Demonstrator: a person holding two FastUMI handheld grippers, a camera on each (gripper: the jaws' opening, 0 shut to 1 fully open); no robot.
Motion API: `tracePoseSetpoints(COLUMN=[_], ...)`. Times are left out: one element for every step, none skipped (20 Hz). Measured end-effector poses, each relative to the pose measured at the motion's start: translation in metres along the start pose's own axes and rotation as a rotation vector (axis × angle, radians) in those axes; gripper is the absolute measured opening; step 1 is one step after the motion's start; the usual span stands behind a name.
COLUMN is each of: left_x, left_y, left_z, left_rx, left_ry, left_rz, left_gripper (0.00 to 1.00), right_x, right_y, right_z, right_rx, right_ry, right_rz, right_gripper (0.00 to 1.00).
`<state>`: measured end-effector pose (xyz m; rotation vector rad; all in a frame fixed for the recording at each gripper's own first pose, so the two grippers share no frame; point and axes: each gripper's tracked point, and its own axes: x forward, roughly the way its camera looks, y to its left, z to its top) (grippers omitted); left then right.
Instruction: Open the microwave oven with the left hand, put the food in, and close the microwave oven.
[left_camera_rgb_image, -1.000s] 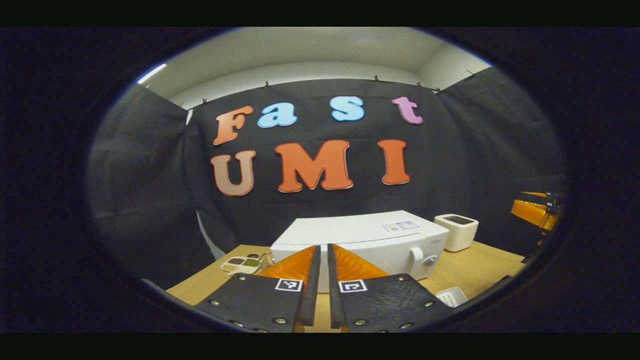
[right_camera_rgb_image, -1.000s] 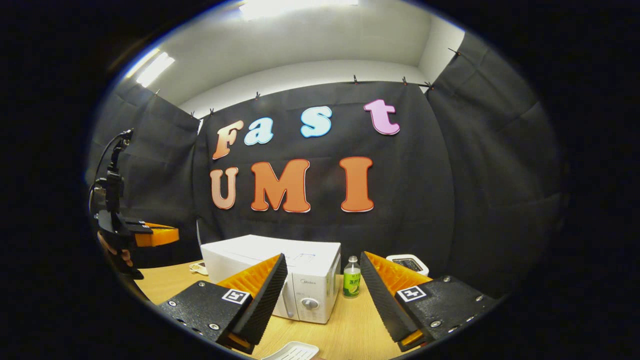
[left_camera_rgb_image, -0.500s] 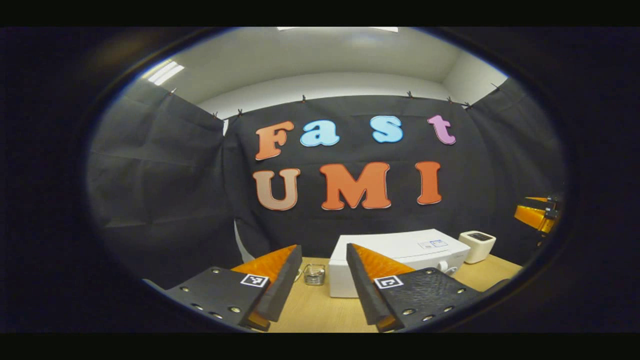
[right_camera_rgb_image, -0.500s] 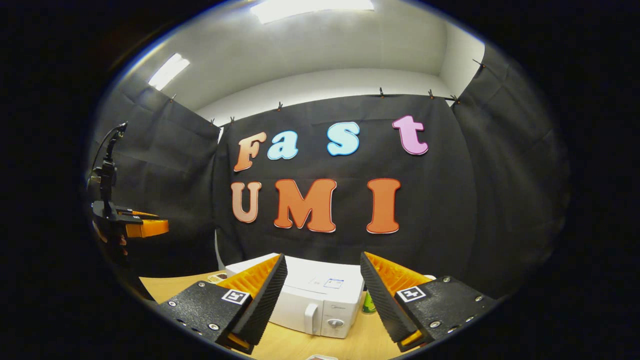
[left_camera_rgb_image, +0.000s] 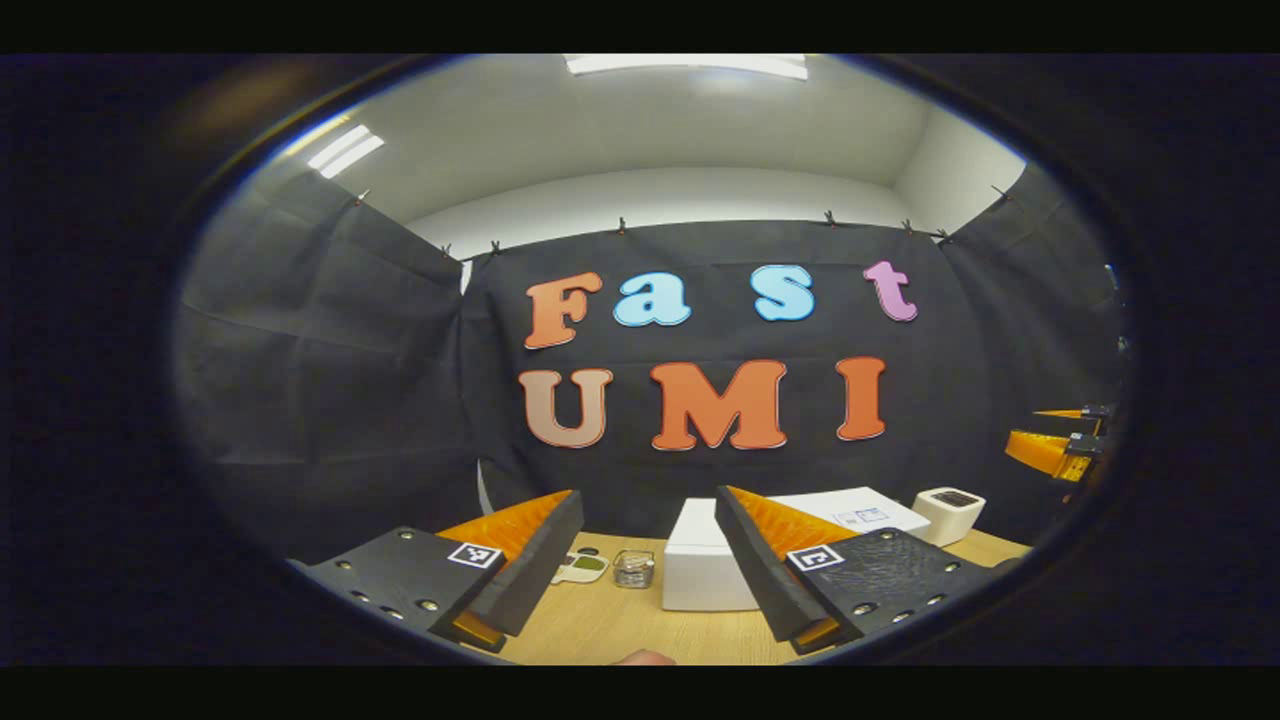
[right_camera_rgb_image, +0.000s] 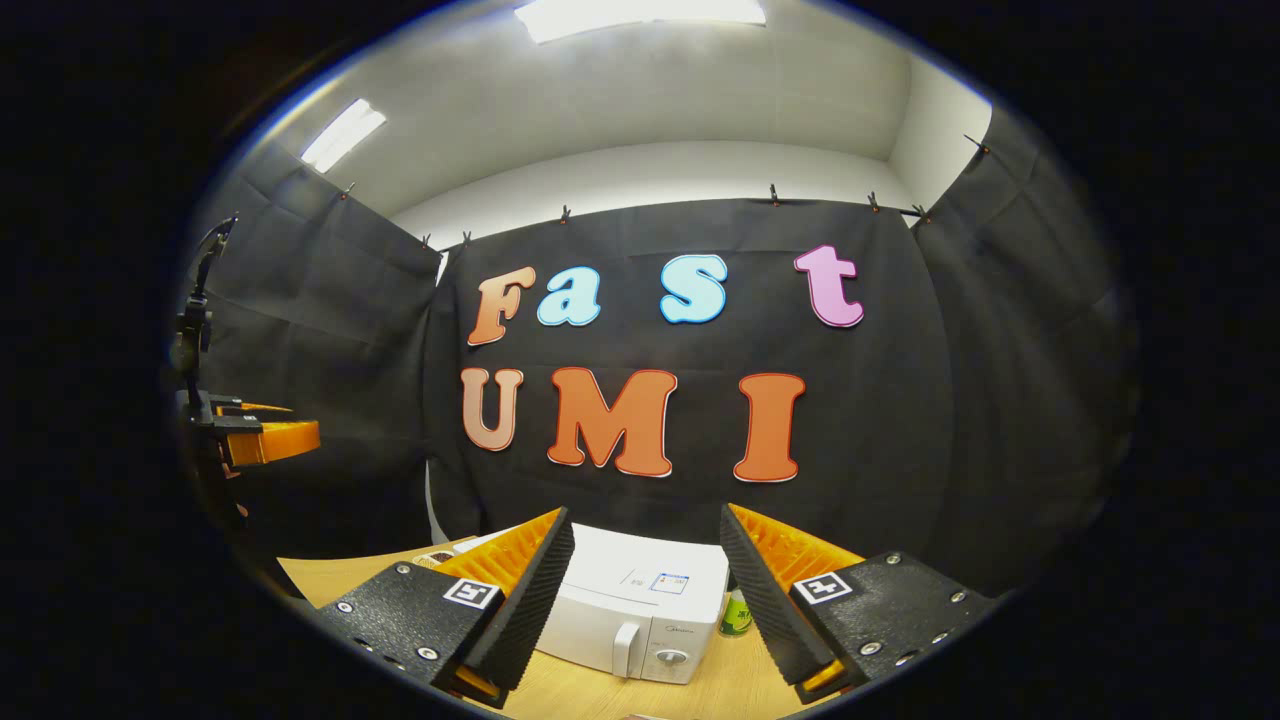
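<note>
**Both hand-held grippers spread and held high above a closed microwave**

The counter (left_camera_rgb_image: 600, 625) is a smooth slab with a pale wood grain. On it stands the microwave oven (right_camera_rgb_image: 640, 610), a boxy white appliance with a flat matte top, rounded edges, a vertical bar handle and a round dial on its front; its door is closed. In the left gripper view the same microwave oven (left_camera_rgb_image: 700, 575) sits just ahead, seen from its plain side.

The left hand-held gripper (left_camera_rgb_image: 650, 560) has its two wedge-shaped, ribbed fingers spread wide, with nothing between them. The right hand-held gripper (right_camera_rgb_image: 648, 590) is likewise spread and empty, above the microwave.

Right of the microwave stands a small white toaster (left_camera_rgb_image: 948, 512), a rounded cube with a dark slot on top. A green bottle (right_camera_rgb_image: 736, 614) peeks out beside the microwave's dial side. Left of the microwave are a small clear glass jar (left_camera_rgb_image: 633, 567) and a flat pale tray (left_camera_rgb_image: 580, 568) with coloured patches.
</note>
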<state>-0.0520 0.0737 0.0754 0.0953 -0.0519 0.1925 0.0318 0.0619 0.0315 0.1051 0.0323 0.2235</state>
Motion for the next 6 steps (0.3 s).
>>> tracePoseSetpoints(left_x=[0.0006, 0.0019, 0.0024, 0.0017, 0.0020, 0.0023], left_y=[-0.0020, -0.0037, -0.0062, -0.0068, -0.0061, -0.0059], left_z=[-0.0007, -0.0017, -0.0021, -0.0033, -0.0044, -0.0043], left_rx=[-0.002, -0.003, 0.001, 0.003, 0.005, 0.007], left_ry=[0.002, 0.004, -0.001, -0.005, -0.009, -0.011], left_rz=[-0.010, -0.014, -0.027, -0.029, -0.028, -0.027], left_gripper=[0.90, 0.90, 0.90, 0.87, 0.87, 0.87], right_x=[-0.0018, -0.0032, -0.0035, -0.0053, -0.0061, -0.0073], right_y=[0.0003, 0.0015, 0.0016, 0.0010, 0.0021, 0.0025], right_z=[0.0024, 0.0036, 0.0029, 0.0024, 0.0025, 0.0024], right_rx=[-0.003, -0.007, -0.014, -0.018, -0.023, -0.023], right_ry=[-0.006, -0.010, -0.011, -0.011, -0.009, -0.010], right_rz=[0.002, 0.004, 0.007, 0.006, 0.008, 0.010], right_gripper=[0.91, 0.91, 0.91, 0.91, 0.92, 0.92])
